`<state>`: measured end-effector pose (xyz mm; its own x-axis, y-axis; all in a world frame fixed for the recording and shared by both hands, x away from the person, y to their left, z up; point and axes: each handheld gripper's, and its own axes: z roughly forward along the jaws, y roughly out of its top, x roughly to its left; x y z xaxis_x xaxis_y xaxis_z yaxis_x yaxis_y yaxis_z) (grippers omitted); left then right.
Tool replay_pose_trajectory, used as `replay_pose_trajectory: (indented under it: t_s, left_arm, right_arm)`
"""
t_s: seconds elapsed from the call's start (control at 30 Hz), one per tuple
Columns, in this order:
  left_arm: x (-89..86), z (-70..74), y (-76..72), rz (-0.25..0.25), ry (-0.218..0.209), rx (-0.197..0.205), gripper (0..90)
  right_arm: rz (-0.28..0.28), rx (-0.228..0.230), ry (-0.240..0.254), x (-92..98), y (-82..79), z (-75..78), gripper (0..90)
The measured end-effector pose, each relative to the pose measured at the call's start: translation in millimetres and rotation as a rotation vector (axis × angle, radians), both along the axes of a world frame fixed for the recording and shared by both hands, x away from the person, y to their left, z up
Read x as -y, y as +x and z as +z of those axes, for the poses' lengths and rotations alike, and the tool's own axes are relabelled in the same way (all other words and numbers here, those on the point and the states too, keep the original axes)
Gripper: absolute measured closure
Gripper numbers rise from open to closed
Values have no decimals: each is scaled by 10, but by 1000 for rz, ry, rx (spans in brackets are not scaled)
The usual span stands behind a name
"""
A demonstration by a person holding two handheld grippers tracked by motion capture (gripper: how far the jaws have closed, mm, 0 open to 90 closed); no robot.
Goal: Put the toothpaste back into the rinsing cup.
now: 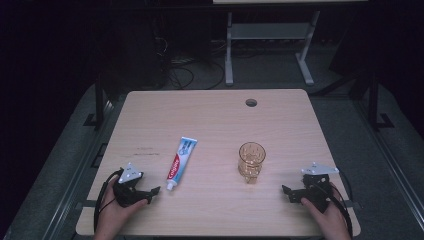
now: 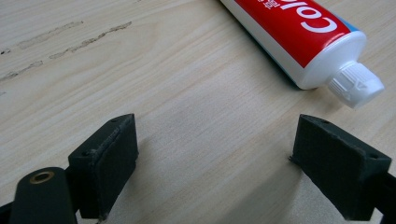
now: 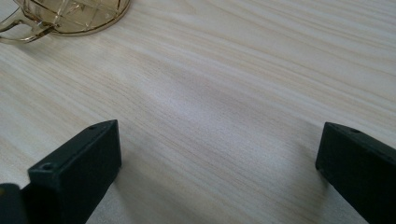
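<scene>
My left gripper (image 1: 150,192) sits at the lower left of the high view, jaws spread wide with nothing between them, the toothpaste tube (image 1: 181,162) just up and right of it. My right gripper (image 1: 289,194), lower right, is likewise released. The amber glass (image 1: 251,161) stands right of centre on the table (image 1: 215,115).

On the toothpaste tube (image 2: 299,32) we read white letters "Col" on a red band in the left gripper view, the rest cut off by the frame edge. In the high view the tube's (image 1: 181,156) lettering is too small for us to read.
</scene>
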<state>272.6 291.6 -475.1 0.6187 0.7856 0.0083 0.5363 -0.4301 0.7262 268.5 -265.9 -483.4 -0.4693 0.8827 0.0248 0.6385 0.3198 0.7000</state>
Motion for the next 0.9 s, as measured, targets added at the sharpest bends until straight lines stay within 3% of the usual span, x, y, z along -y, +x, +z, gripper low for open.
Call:
replay_pose_trajectory:
  t_s: [0.3,0.43,0.5,0.63,0.67,0.9]
  left_arm:
    - [-9,3,-9,-7,-10,1,153]
    - [-38,30,-22,-18,-33,-12,252]
    - [-51,39,-32,-18,-24,-11,268]
    - [-95,109,-46,-22,-24,-4,412]
    - [-104,123,-45,-24,-22,-8,484]
    - [-155,209,19,-30,-64,-24,733]
  right_arm:
    - [-1,0,1,-1,0,0,0]
    - [-2,0,0,-1,0,0,0]
    - [-2,-1,1,-2,0,1,0]
    - [-2,-1,0,-1,0,0,0]
    - [-2,-1,0,-2,0,1,0]
    - [0,0,-1,0,1,0,0]
